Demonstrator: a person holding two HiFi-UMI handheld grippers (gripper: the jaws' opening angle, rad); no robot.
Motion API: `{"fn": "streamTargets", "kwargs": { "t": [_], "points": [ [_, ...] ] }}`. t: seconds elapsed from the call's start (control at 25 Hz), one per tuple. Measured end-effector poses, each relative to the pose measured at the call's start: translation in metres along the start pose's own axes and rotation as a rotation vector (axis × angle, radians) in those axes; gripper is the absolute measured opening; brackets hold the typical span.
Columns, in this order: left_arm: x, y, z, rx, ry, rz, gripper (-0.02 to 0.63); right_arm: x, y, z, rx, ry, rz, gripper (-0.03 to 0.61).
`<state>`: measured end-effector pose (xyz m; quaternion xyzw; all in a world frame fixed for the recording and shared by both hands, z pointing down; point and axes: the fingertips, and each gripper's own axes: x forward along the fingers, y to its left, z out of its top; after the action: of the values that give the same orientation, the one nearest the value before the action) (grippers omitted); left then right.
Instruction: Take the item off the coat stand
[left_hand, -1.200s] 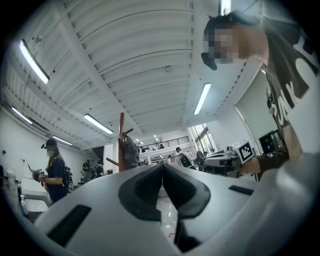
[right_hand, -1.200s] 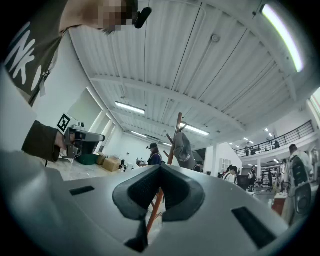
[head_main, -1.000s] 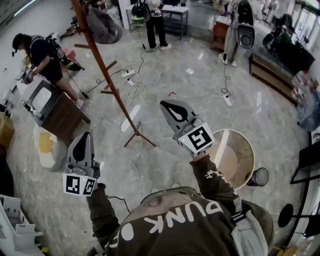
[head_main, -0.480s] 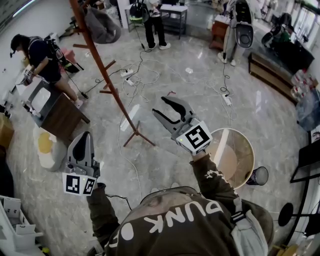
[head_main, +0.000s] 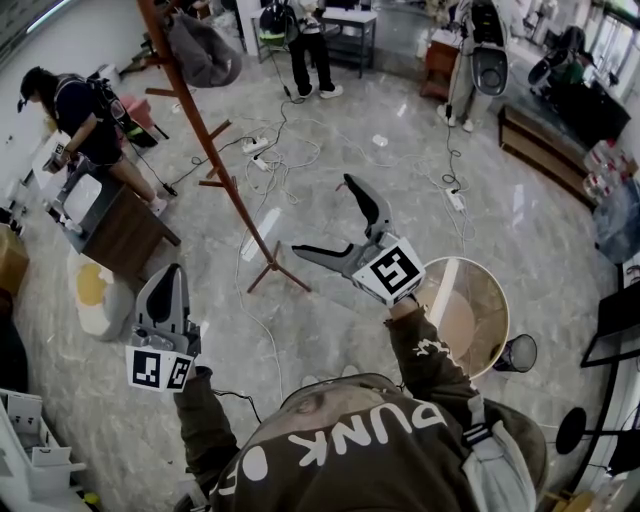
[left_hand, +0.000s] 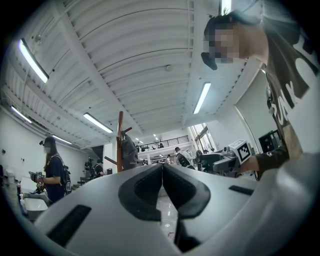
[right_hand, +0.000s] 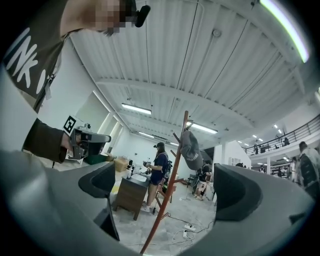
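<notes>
Red-brown coat stand, grey cap, pale grey marbled floor, dark brown desk

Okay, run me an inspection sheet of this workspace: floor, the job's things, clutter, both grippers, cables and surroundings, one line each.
Surface: glossy marble-look floor, no spills seen.
Job's things: wooden coat stand upright; grey cap hangs on an upper peg, untouched.
Clutter: round bin beside the person's right arm; dark cabinet left of the stand.
Grippers: left gripper jaws together, nothing between them; right gripper jaws have just been opening, now wide apart and empty, facing the stand from a distance.
Cables: white cables and power strips trail past the stand's feet.
Surroundings: person working at the cabinet; others further back.
</notes>
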<state>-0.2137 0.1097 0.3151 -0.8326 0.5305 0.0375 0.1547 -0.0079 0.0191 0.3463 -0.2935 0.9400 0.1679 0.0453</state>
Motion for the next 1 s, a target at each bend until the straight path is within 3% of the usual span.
{"fn": "streamTargets", "kwargs": {
  "t": [0.44,0.72,1.0],
  "points": [
    [0.01,-0.008,-0.003,0.012,0.027,0.026,0.005,-0.007,-0.027,-0.001,-0.05,-0.014,0.0,0.595],
    [0.011,-0.03,-0.013,0.002,0.063,0.064,0.005,-0.021,-0.048,-0.013,-0.037,0.001,0.026,0.595],
    [0.028,-0.023,-0.025,-0.001,0.099,0.072,0.005,-0.008,-0.075,-0.022,-0.025,-0.002,0.023,0.595]
  ]
}}
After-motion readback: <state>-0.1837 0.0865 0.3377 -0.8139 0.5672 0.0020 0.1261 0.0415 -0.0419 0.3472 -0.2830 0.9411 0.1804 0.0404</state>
